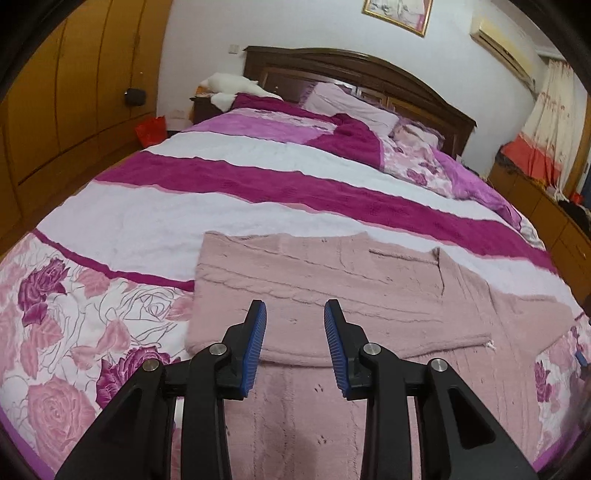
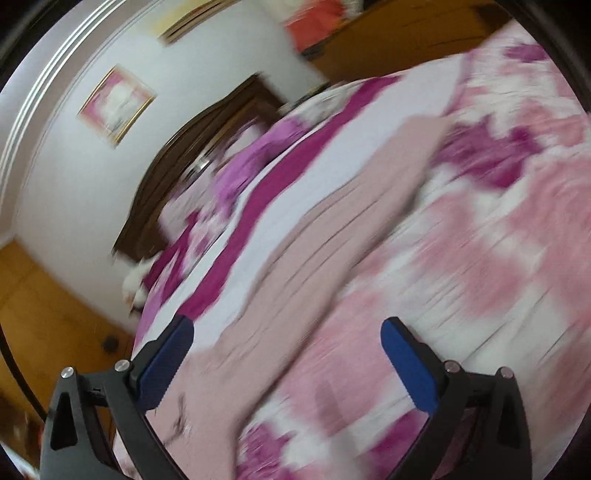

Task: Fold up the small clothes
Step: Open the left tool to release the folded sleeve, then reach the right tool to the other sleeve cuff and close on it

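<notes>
Left wrist view: the left gripper (image 1: 294,310) has two black fingers (image 1: 255,332) with blue ribbed pads, parted with a gap between them and nothing in it. They hover just above one dusty-pink knitted sweater (image 1: 332,288), which lies flat on the bed (image 1: 184,221) near its foot. One sleeve is folded across the sweater's body, its cuff edge lying just beyond the finger tips. Under the sweater is one bedspread (image 1: 258,184) with magenta and white bands and a rose print at the near end. Farther off, two pillows (image 1: 351,103) rest against one dark wooden headboard (image 1: 351,66). One framed picture (image 1: 397,13) hangs on the wall above, and one wooden wardrobe (image 1: 74,92) stands at the left side.

Right wrist view, tilted and heavily blurred: the right gripper (image 2: 286,332) has its two blue-padded fingers (image 2: 406,365) spread wide, empty, above the rose print. The sweater (image 2: 332,221) runs as one long pink strip between them and away toward the headboard (image 2: 177,155). The same framed picture (image 2: 116,105) shows on the wall.
</notes>
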